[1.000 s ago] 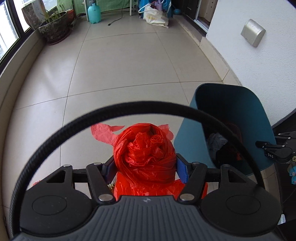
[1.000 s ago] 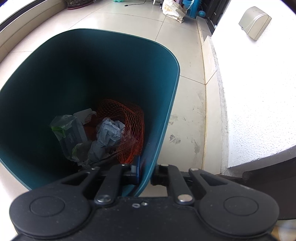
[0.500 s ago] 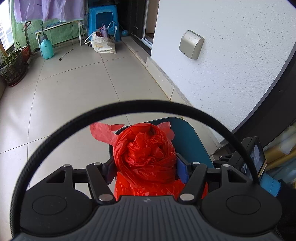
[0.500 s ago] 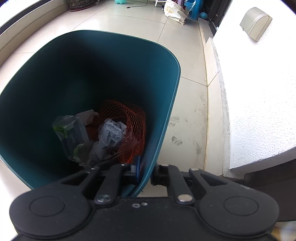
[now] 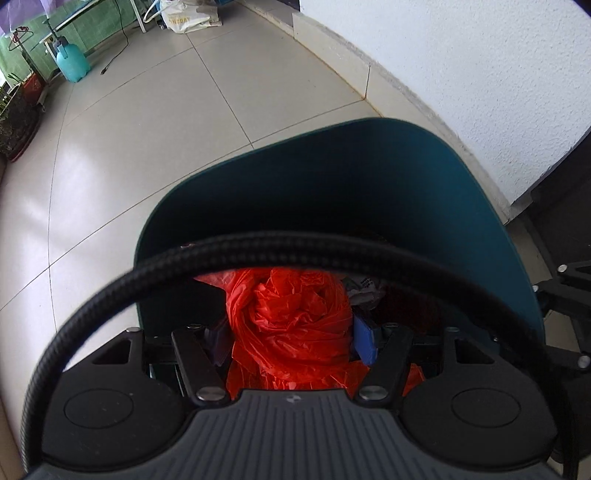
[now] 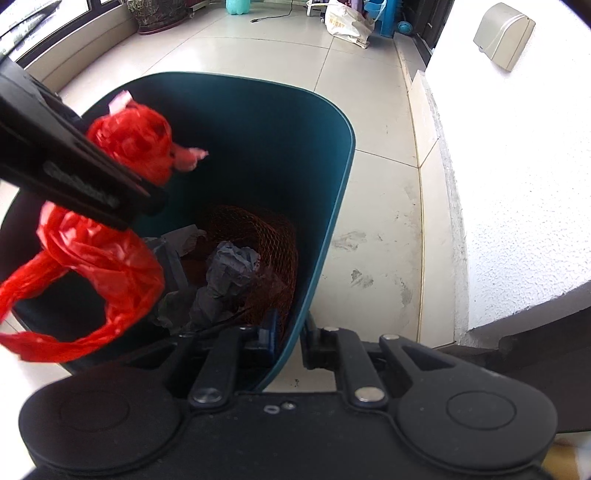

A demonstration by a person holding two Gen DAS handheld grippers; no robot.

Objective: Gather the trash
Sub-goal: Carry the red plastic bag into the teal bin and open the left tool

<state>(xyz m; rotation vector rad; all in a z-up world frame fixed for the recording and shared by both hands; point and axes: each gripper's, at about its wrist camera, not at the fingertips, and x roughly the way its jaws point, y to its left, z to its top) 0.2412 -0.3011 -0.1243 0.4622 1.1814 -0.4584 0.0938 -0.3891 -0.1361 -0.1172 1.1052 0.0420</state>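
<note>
My left gripper (image 5: 291, 332) is shut on a crumpled red plastic bag (image 5: 291, 314) and holds it over the open mouth of the teal trash bin (image 5: 461, 206). In the right wrist view the same red bag (image 6: 129, 140) hangs from the left gripper's black finger (image 6: 74, 173) above the bin's left side. My right gripper (image 6: 288, 332) is shut on the near rim of the teal bin (image 6: 325, 221). Inside the bin lie an orange mesh net (image 6: 266, 232) and crumpled grey paper (image 6: 229, 266).
The bin stands on a tiled floor (image 5: 184, 110) beside a white wall (image 6: 517, 166) with a low skirting. Far off are a teal spray bottle (image 5: 72, 62), a white shopping bag (image 5: 184, 18) and a potted plant (image 6: 159, 11).
My left gripper has carried the red bag to the right and tipped down, so it now hangs over the bin's opening. The right gripper keeps its hold on the rim.
</note>
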